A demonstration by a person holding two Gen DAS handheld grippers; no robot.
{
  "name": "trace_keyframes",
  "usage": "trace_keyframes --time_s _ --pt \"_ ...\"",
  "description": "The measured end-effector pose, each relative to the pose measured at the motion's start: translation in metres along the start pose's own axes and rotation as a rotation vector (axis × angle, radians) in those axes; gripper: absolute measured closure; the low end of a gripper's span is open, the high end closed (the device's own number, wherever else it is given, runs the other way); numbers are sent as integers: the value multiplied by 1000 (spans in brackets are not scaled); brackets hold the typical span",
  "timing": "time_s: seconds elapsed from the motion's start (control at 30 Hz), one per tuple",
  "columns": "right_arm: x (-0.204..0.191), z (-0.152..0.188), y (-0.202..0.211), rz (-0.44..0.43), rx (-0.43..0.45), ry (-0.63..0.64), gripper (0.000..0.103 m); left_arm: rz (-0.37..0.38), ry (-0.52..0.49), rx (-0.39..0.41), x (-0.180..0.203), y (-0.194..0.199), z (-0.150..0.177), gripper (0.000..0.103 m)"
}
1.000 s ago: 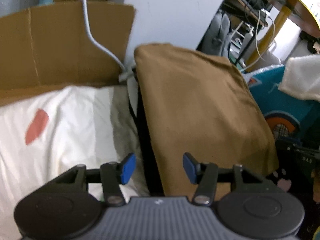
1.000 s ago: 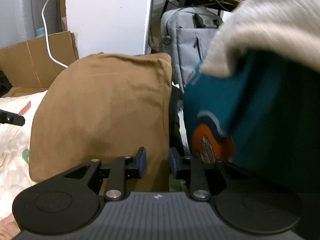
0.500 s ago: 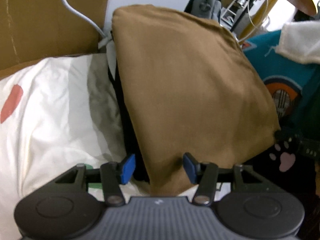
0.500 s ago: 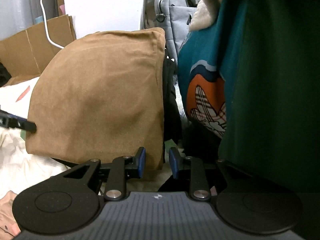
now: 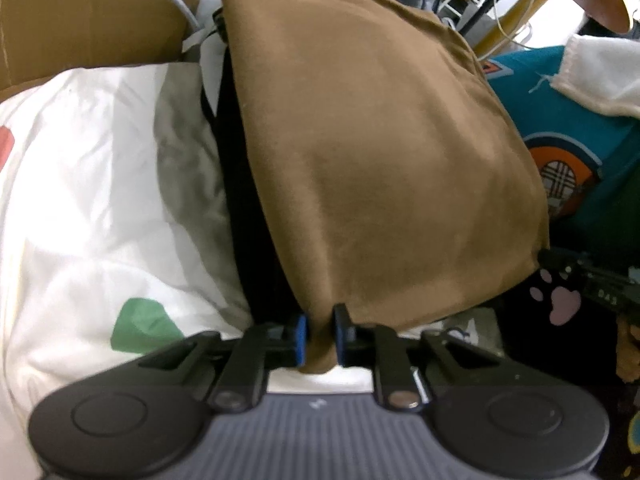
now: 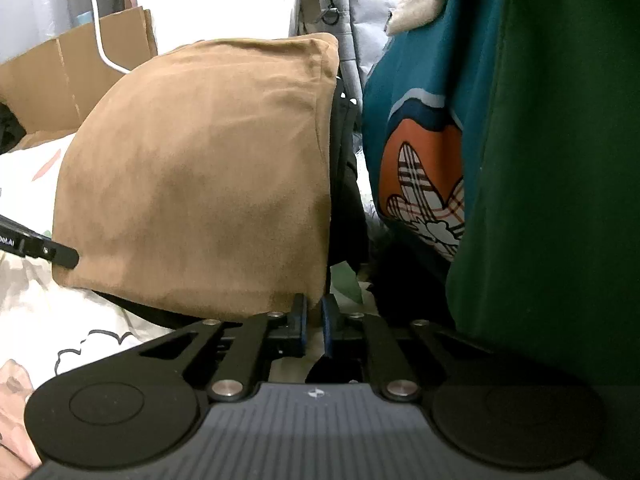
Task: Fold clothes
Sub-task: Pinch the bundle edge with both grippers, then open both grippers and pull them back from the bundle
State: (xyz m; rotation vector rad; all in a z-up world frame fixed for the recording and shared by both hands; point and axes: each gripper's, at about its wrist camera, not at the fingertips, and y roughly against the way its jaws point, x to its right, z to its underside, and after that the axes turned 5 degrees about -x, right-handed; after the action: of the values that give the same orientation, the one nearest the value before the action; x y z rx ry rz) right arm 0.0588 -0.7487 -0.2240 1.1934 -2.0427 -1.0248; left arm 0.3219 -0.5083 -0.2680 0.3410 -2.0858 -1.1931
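The left gripper (image 5: 319, 338) is closing its jaws on the near left corner of the brown garment (image 5: 380, 160), cloth pinched between the blue pads. The right gripper (image 6: 314, 330) has clamped at the near right corner, seemingly on its hem, though the view there is dim. The soft, matte, suede-like garment stretches away from both, lying over black clothing (image 5: 248, 216) on a white patterned sheet (image 5: 92, 200).
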Motion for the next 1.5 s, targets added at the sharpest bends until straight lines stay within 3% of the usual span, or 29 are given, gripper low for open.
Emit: trace_keyframes --time_s 0.17,0.47,0.53,0.6,0.87,0.93,1.0,1.03,1.2,1.5 --pt "-2 1 3 10 2 18 97 -3 -16 -8 -3 10 4 90" --pt "-3 -1 15 45 10 6 93 -108 -19 -24 -9 21 4 87" --pt "-2 -1 19 33 16 -5 91 -109 -20 4 -12 31 4 76" --pt "-3 -2 22 20 19 -9 91 -106 -25 29 -10 37 1 57" --pt "-7 -19 24 33 56 -43 91 -39 -69 145 8 46 -19 31" --pt "-9 -32 22 39 79 -48 88 -28 -75 174 10 42 -25 31" --pt "-10 -42 18 39 95 -59 66 -42 -75 176 10 35 -29 32" --pt "-12 -45 15 39 101 -60 63 -52 -70 175 8 31 -31 32" --pt "-16 -51 -4 66 82 -43 63 -49 -25 153 -12 16 -31 35" --pt "-17 -49 -25 132 35 -65 62 -78 -83 168 -13 20 -22 33"
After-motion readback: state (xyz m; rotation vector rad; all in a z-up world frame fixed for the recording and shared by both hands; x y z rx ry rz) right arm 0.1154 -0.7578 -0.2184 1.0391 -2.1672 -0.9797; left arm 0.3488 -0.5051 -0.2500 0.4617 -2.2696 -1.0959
